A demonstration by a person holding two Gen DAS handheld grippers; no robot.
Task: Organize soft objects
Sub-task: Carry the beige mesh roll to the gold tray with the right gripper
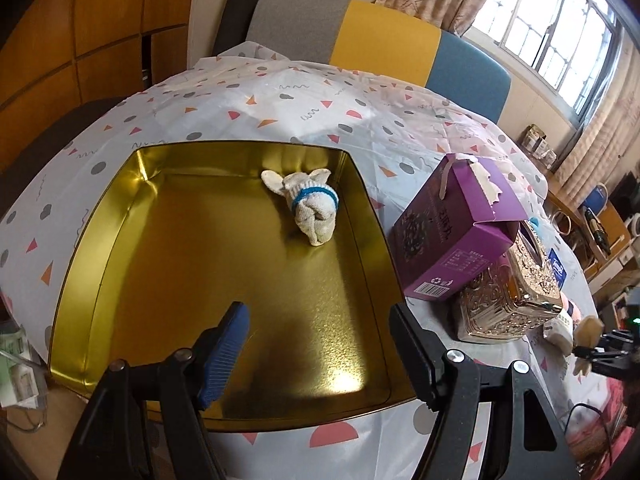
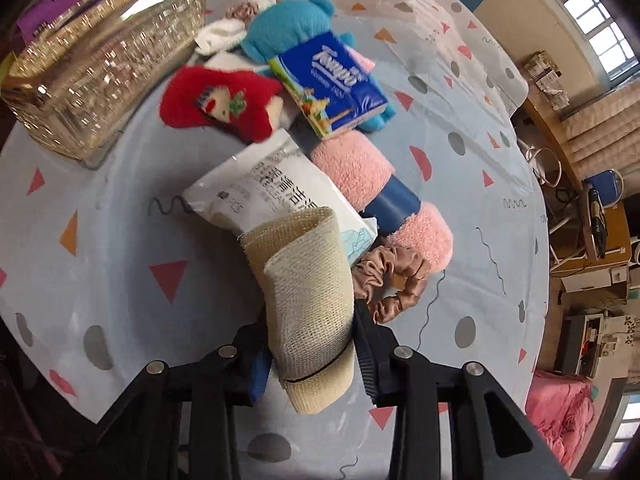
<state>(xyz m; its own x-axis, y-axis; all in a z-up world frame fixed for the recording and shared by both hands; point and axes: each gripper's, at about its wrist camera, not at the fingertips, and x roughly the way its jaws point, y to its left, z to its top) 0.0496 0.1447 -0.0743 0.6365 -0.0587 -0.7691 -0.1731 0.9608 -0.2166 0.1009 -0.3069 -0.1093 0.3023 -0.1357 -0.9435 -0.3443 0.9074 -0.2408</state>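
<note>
In the left wrist view a gold metal tin [image 1: 100,224] lies on the patterned tablecloth. A rolled cream glove bundle with a blue band [image 1: 310,208] rests near its far right corner. My left gripper [image 1: 318,316] hovers open over the tin's near side with nothing between its fingers. In the right wrist view my right gripper [image 2: 312,332] is shut on a beige mesh cloth roll [image 2: 308,272], held just above the table. Beyond it lie a red plush doll [image 2: 224,100], a blue plush toy [image 2: 288,28], a pink towel [image 2: 352,168] and a satin scrunchie [image 2: 392,280].
A purple carton [image 1: 452,224] and an ornate gold tissue box [image 1: 516,292] stand right of the tin. A blue tissue pack [image 2: 332,84] and a white wipes pack [image 2: 264,188] lie among the soft things. Chairs stand at the table's far edge.
</note>
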